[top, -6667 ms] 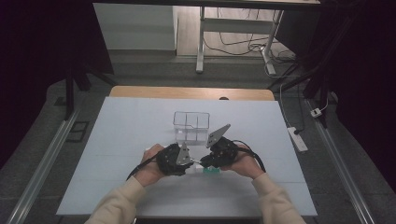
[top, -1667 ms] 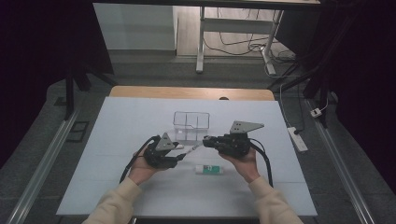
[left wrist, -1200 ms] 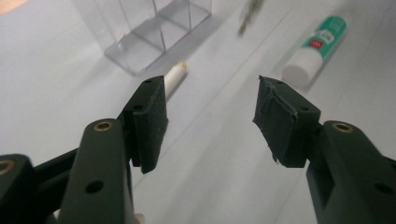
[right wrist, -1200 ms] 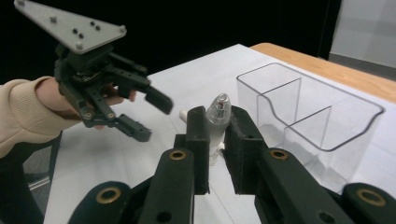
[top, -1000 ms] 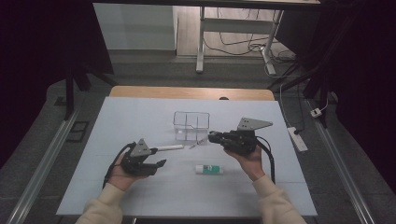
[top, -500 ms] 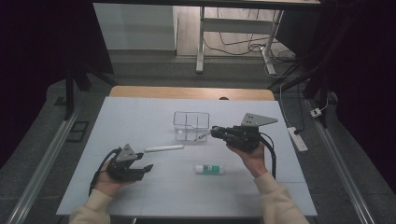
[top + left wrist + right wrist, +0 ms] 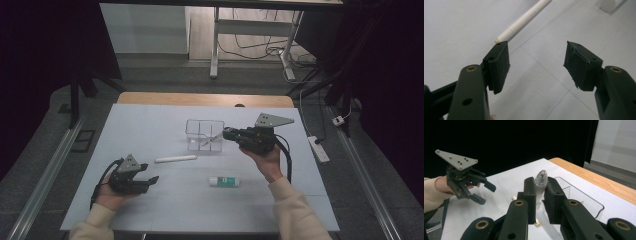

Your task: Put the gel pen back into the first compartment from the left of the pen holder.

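Observation:
My left gripper (image 7: 149,174) rests low at the table's front left, empty; its jaws have just been opening and nothing lies between them (image 7: 536,62). A white stick (image 7: 175,158) lies on the table just beyond it, its brass-tipped end (image 7: 498,40) near one pad. My right gripper (image 7: 228,134) is shut on a slim clear pen-like piece (image 7: 541,180), whose far end reaches over the clear divided box (image 7: 205,135). A small white tube with a green label (image 7: 224,181) lies in front of the right hand. The right gripper view also shows the left gripper (image 7: 485,193) farther off.
The white tabletop (image 7: 150,125) ends in a wooden strip (image 7: 200,99) at the back. Metal rails run along both sides on the floor, and a power strip (image 7: 318,148) lies to the right. Desk legs and cables stand beyond the table.
The left hand has drawn back to the front left, leaving the white stick on the table, and its jaws stand wider. The right hand has edged right and up with the clear piece.

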`<action>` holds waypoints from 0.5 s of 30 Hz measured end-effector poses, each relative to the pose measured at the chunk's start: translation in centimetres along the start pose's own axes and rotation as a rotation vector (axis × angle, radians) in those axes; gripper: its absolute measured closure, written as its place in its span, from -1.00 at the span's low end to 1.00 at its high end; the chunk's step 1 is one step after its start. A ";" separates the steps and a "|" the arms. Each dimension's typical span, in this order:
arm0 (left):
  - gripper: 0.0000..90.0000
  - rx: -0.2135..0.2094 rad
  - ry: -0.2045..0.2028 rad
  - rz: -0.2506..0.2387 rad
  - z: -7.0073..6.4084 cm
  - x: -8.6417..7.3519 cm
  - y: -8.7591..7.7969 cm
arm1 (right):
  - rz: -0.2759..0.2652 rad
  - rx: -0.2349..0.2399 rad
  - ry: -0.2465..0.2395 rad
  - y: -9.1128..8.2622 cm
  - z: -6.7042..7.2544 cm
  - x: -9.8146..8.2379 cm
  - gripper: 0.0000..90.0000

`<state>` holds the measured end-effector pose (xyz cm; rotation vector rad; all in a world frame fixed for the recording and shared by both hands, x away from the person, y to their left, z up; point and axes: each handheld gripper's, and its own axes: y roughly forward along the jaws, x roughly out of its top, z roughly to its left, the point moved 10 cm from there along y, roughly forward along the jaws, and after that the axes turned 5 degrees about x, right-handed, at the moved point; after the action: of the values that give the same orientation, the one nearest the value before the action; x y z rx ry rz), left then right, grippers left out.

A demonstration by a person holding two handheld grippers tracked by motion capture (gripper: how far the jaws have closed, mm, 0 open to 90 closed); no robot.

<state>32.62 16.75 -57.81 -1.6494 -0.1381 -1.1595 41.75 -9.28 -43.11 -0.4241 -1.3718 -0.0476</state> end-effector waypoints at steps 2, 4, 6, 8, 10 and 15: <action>-0.18 0.001 -0.003 -0.002 0.1 0.0 0.0 | -0.004 -0.004 0.000 0.2 -0.2 0.3 0.76; -0.18 0.001 -0.008 -0.003 0.1 0.0 0.0 | -0.007 -0.006 0.005 0.4 -0.5 0.5 0.76; -0.18 0.002 -0.010 -0.003 0.2 0.0 0.0 | -0.008 -0.011 0.003 0.6 -0.7 0.8 0.76; -0.18 0.003 -0.012 -0.004 0.3 0.0 0.0 | -0.005 -0.015 0.003 0.8 -0.9 1.0 0.76; -0.18 0.003 -0.013 -0.005 0.3 0.0 0.0 | -0.008 -0.019 0.003 0.9 -1.1 1.3 0.76; -0.18 0.005 -0.014 -0.005 0.4 0.0 0.0 | -0.006 -0.030 0.008 1.1 -1.7 1.6 0.76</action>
<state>32.83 17.10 -57.78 -1.6537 -0.1541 -1.1504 44.03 -8.43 -42.08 -0.4446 -1.3659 -0.0750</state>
